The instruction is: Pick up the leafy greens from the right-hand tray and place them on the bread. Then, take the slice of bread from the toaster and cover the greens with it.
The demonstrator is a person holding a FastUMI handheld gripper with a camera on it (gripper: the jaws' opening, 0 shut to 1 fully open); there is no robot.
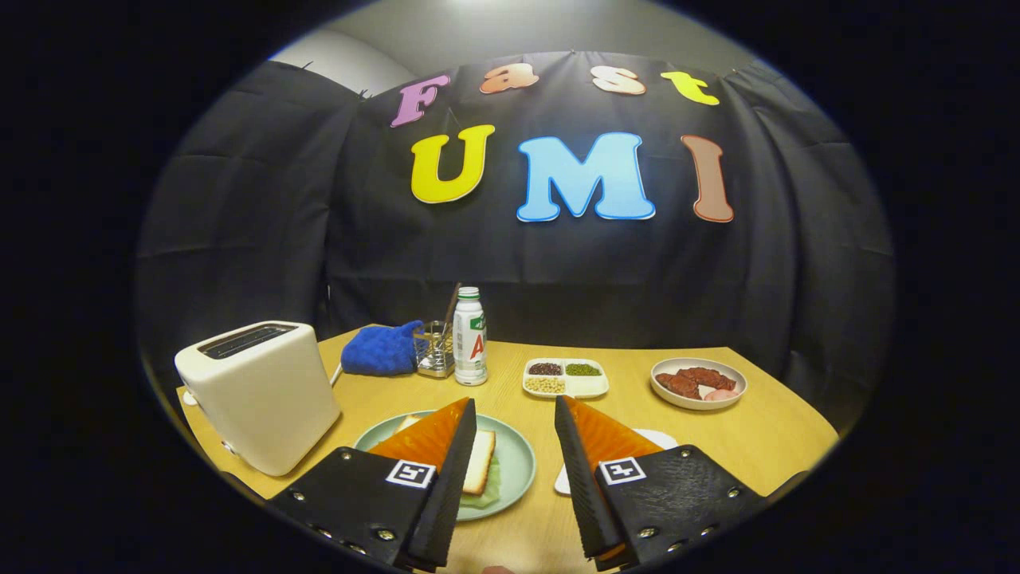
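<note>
Green plate (522,462) with bread (480,461) under spread-fingered, empty hand-held gripper (515,410).

— What carries everything here?

— A pale wooden counter (510,526), its bare surface running between the tongs (514,410), which stand apart with nothing between them.

— And on the side with the toaster?

— The cream toaster (259,395) near the corner, a blue mitt (382,349) behind it, then a wire caddy (434,351) just beside a white bottle (470,335).

— In the middle?

— A green plate (518,462) (bread and greens on it, partly hidden by a finger), and beyond it a white divided dish (567,378) of beans.

— Further over?

— A round bowl (699,384) of reddish pieces, and a white tray (661,437) mostly hidden behind the other finger.
</note>
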